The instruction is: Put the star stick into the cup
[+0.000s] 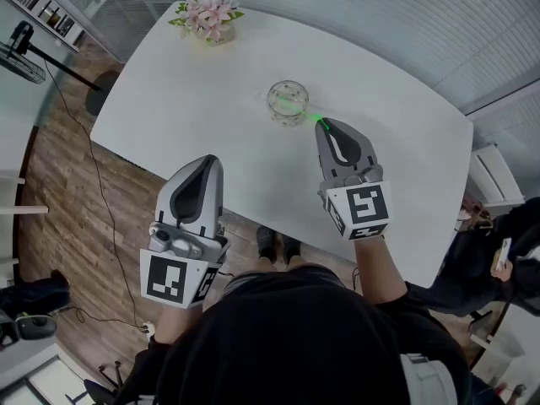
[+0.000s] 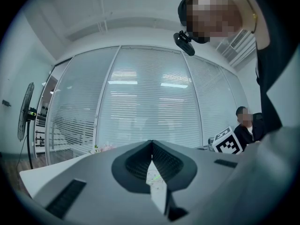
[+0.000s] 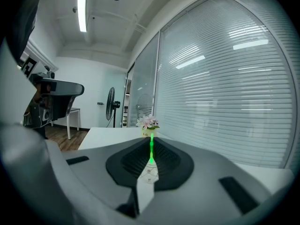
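Nearest the person, well short of the cup (image 1: 272,99) and off to its left, the left gripper (image 1: 208,160) hangs over the table (image 1: 186,99) edge. Its jaws are pressed together with nothing between them, and the left gripper view shows only the table through the slit, so it's idle. The right gripper (image 1: 321,125) is much closer, just beside the cup on its near right, with its nose aimed up and left at it. The right gripper view shows the jaws clenched on the star stick (image 3: 151,150), a thin green rod pinched between the pads. The rod runs straight out along the jaw line, so the stick's long axis matches the gripper's own pointing direction. In the head view the star stick (image 1: 316,119) leaves the jaw tips and heads for the cup's near-right rim. More green shows inside the clear cup's outline, but I can't tell whether that end is already down inside or just over the rim seen through the glass. The cup stands upright, mid-table. My read is that the stick is at or just entering the mouth and not yet let go. The next move likely needs the stick tipped steeper over the opening before the jaws let go, since a shallow angle could nudge the light cup or let the stick slide out. The right arm is clearly the working one. Far beyond the cup, up and left near the table's far edge, sits a pot of pink flowers (image 1: 207,17), well clear of it.
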`<control>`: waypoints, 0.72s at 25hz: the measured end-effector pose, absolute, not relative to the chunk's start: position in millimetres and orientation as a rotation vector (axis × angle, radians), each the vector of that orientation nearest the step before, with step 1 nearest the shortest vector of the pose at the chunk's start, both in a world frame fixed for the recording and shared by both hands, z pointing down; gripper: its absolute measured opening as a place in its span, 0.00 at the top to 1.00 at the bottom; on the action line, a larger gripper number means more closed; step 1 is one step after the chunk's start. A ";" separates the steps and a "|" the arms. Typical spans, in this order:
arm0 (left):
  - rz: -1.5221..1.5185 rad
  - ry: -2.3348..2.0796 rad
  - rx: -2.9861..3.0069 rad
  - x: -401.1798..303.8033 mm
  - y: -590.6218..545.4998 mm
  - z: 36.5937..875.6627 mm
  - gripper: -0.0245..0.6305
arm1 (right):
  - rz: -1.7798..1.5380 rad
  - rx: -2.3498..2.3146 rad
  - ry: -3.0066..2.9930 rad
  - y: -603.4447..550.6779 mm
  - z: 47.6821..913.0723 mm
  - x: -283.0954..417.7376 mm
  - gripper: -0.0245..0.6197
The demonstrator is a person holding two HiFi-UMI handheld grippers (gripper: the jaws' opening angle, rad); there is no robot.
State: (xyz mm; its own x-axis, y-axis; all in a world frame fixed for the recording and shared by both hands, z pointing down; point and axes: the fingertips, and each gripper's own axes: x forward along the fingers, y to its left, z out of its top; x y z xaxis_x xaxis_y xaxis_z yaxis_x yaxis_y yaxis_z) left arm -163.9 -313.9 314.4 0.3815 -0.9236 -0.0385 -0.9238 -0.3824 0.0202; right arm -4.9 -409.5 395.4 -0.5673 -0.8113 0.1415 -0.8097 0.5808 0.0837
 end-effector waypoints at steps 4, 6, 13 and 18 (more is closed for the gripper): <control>0.065 1.740 -2.606 -163.1 -313.5 314.6 0.94 | -0.010 1.372 -2.635 -407.8 400.1 -2.8 0.93; 0.060 1.736 -2.608 -161.6 -312.5 314.2 0.94 | -0.008 1.376 -2.630 -406.5 401.6 -0.3 0.93; 0.046 1.715 -2.620 -156.4 -308.7 312.0 0.94 | 0.001 1.396 -2.606 -401.5 406.5 7.0 0.92; 0.042 1.700 -2.629 -152.8 -310.3 311.6 0.94 | 0.001 1.418 -2.586 -403.4 410.8 11.2 0.92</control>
